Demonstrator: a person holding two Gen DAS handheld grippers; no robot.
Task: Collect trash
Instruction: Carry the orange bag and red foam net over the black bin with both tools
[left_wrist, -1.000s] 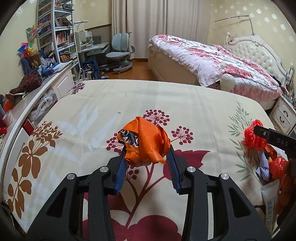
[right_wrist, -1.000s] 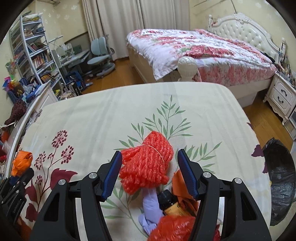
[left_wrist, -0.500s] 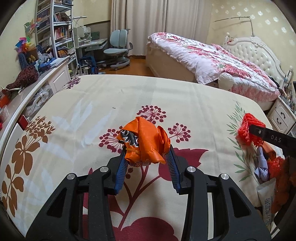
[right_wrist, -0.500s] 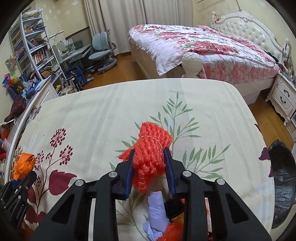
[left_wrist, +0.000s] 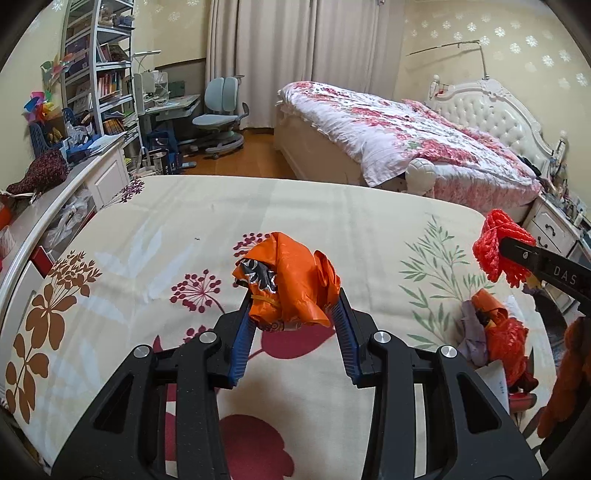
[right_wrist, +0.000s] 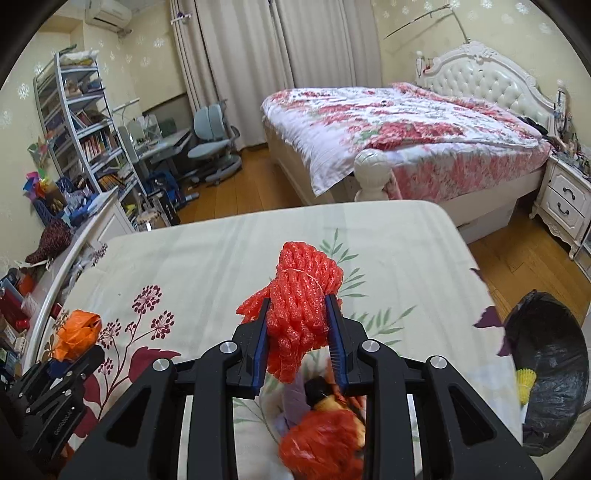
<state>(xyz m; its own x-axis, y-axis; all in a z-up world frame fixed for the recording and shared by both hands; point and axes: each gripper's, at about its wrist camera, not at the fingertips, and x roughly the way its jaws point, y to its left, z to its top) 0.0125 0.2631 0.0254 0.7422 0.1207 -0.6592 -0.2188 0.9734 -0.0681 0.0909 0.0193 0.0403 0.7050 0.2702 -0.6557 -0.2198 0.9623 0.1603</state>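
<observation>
The right hand-held gripper (right_wrist: 298, 325), its jaws just closed, clamps the red foam net (right_wrist: 301, 295) above the bed (right_wrist: 207, 258). The bin bag (right_wrist: 550, 369) lies to its right, nearer than to the left hand-held gripper (left_wrist: 293, 310), which pinches the orange bag (left_wrist: 291, 280).

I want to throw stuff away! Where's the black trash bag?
In the right wrist view, the black plastic trash bag sits open at the far right, on the wooden floor beside the flowered bedsheet's edge.
</observation>
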